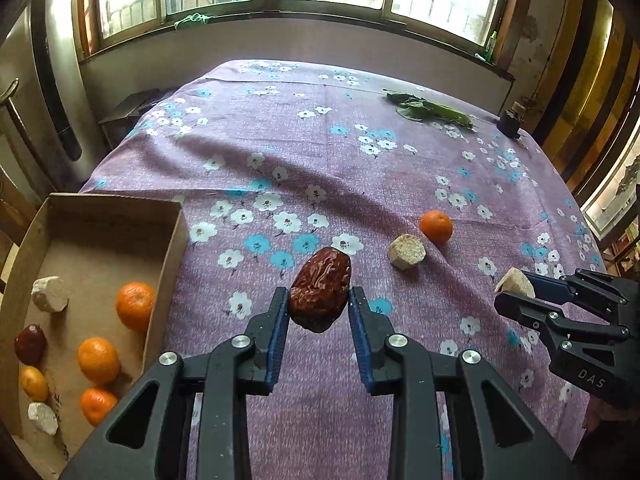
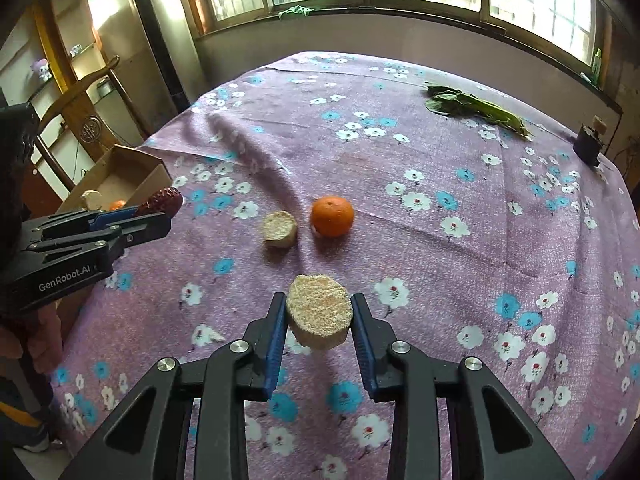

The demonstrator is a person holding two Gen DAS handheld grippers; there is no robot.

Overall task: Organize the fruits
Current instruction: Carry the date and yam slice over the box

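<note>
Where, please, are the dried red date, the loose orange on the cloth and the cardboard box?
dried red date (image 1: pixel 320 290): left wrist view, on its wrinkled middle.
loose orange (image 2: pixel 332 216): right wrist view, centre of its peel.
cardboard box (image 1: pixel 170 256): left wrist view, on its right wall.

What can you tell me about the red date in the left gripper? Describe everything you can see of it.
The red date is dark reddish brown, oval, with wrinkled, glossy skin that looks dried. It stands roughly upright, tilted slightly, pinched at its sides between the blue pads of the left gripper. It hangs above the flowered tablecloth without touching it, to the right of the cardboard box. Only the pads touch it.
</note>
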